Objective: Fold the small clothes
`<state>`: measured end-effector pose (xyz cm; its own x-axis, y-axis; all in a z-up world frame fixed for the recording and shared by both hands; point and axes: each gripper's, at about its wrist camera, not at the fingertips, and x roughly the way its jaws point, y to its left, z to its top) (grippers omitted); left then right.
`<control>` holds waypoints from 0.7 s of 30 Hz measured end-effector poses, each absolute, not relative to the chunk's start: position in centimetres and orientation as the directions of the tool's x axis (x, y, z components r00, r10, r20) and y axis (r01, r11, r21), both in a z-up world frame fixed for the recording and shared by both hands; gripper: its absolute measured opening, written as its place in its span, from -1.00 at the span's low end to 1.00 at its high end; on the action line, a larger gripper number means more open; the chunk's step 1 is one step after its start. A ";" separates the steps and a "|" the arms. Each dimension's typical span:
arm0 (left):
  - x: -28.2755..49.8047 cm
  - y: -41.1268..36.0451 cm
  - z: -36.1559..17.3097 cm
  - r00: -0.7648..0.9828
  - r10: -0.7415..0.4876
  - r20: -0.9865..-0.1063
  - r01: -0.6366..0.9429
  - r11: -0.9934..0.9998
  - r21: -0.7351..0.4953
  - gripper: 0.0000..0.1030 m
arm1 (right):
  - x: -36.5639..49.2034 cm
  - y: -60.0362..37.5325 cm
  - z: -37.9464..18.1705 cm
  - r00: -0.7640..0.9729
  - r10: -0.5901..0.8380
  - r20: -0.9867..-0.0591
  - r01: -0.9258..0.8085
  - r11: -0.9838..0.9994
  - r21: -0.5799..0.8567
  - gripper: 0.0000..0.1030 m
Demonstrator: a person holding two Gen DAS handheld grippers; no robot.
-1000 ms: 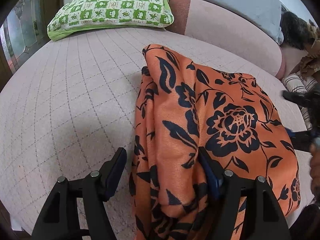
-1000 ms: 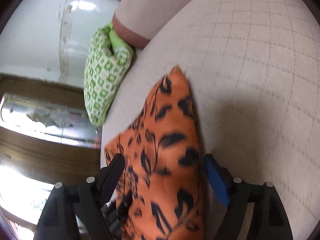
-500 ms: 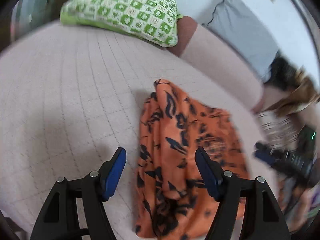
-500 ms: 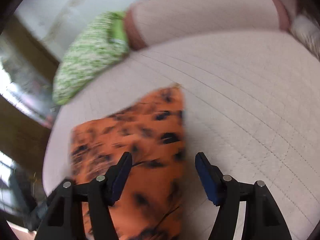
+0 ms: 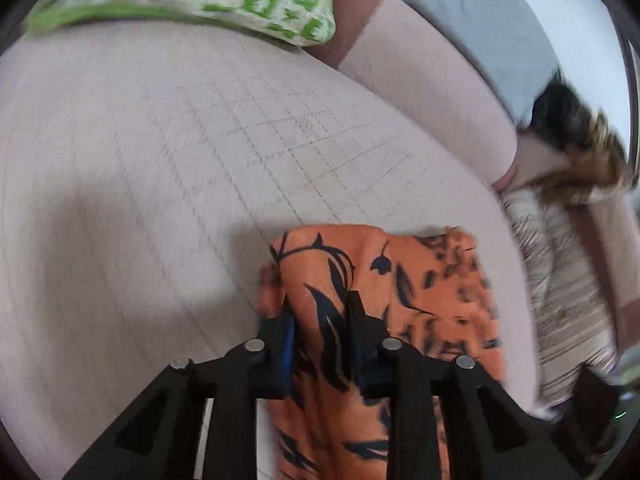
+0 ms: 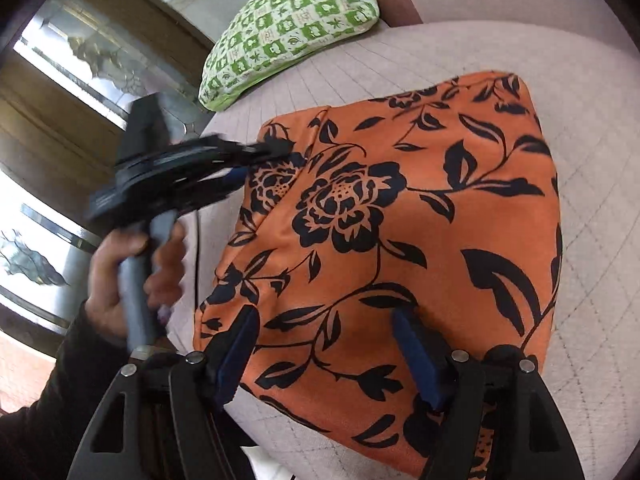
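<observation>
An orange cloth with black flowers (image 6: 400,216) lies folded on the pale quilted bed (image 6: 592,128). My left gripper (image 5: 320,312) is shut on an edge of the orange cloth (image 5: 400,280); it also shows in the right wrist view (image 6: 276,148), pinching the cloth's far left corner. My right gripper (image 6: 324,320) is open, its fingers standing over the near edge of the cloth with cloth between them.
A green and white patterned pillow (image 6: 288,28) lies at the head of the bed beside a pink bolster (image 5: 420,84). Striped fabric (image 5: 560,280) and a dark fuzzy item (image 5: 572,120) lie at the right. A window and dark wood frame (image 6: 60,120) stand at the left.
My left gripper went from open to shut on the cloth's edge. My right gripper swung round and now looks across the folded cloth, still open.
</observation>
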<state>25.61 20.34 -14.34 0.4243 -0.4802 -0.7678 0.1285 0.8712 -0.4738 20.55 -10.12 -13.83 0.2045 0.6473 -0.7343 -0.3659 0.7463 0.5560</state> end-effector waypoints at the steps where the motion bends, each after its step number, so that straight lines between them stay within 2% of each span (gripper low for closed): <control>1: 25.8 19.6 -14.1 0.454 -0.429 -0.781 0.210 0.904 -0.374 -0.55 | 20.4 -10.7 -13.8 0.202 0.653 -0.730 -0.367 0.741 0.562 0.42; 3: 26.0 18.3 -14.6 0.468 -0.360 -0.807 0.298 0.924 -0.239 -0.51 | 20.0 -10.9 -14.1 0.203 0.659 -0.724 -0.382 0.734 0.561 0.42; 5: 26.1 18.0 -14.6 0.464 -0.355 -0.811 0.302 0.925 -0.232 -0.48 | 19.1 -11.3 -13.9 0.208 0.658 -0.724 -0.407 0.731 0.548 0.43; 6: 26.2 18.2 -14.6 0.461 -0.356 -0.813 0.292 0.926 -0.239 -0.36 | 18.6 -11.8 -13.8 0.215 0.657 -0.723 -0.412 0.732 0.542 0.43; 7: 26.2 18.6 -14.6 0.456 -0.351 -0.818 0.257 0.932 -0.257 -0.08 | 18.4 -11.9 -13.7 0.219 0.658 -0.721 -0.412 0.732 0.543 0.46; 8: 26.2 19.2 -14.4 0.456 -0.348 -0.819 0.225 0.936 -0.273 0.01 | 18.4 -11.9 -13.7 0.219 0.661 -0.717 -0.411 0.729 0.547 0.50; 12: 23.2 21.3 -12.0 0.497 -0.417 -0.761 0.182 0.908 -0.378 0.01 | 18.5 -11.7 -13.2 0.228 0.658 -0.718 -0.409 0.734 0.543 0.54; 14: 21.5 21.0 -10.6 0.523 -0.422 -0.741 0.214 0.906 -0.365 0.01 | 18.7 -11.2 -13.0 0.231 0.653 -0.722 -0.405 0.739 0.539 0.57; 16: 21.3 20.1 -11.1 0.516 -0.363 -0.776 0.203 0.932 -0.300 0.01 | 18.9 -10.7 -13.1 0.233 0.652 -0.721 -0.401 0.740 0.540 0.60; 17: 21.9 19.9 -12.0 0.495 -0.333 -0.802 0.186 0.943 -0.277 -0.03 | 18.8 -10.5 -13.2 0.237 0.650 -0.722 -0.403 0.742 0.536 0.62; 18: 22.9 19.9 -13.6 0.447 -0.337 -0.829 0.151 0.942 -0.301 -0.19 | 18.7 -10.3 -13.3 0.241 0.644 -0.726 -0.408 0.746 0.527 0.62; 20: 23.3 20.8 -14.3 0.432 -0.391 -0.813 0.099 0.916 -0.388 -0.36 | 18.4 -10.3 -13.1 0.241 0.634 -0.735 -0.414 0.752 0.513 0.62; 21: 23.1 20.7 -13.7 0.446 -0.405 -0.798 0.103 0.909 -0.404 -0.64 | 18.6 -10.0 -13.2 0.234 0.631 -0.739 -0.411 0.754 0.513 0.62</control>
<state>23.12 20.74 -13.67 0.4463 -0.4051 -0.7979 0.1028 0.9090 -0.4040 18.62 -10.01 -13.16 0.2342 0.6312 -0.7395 -0.4108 0.7536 0.5132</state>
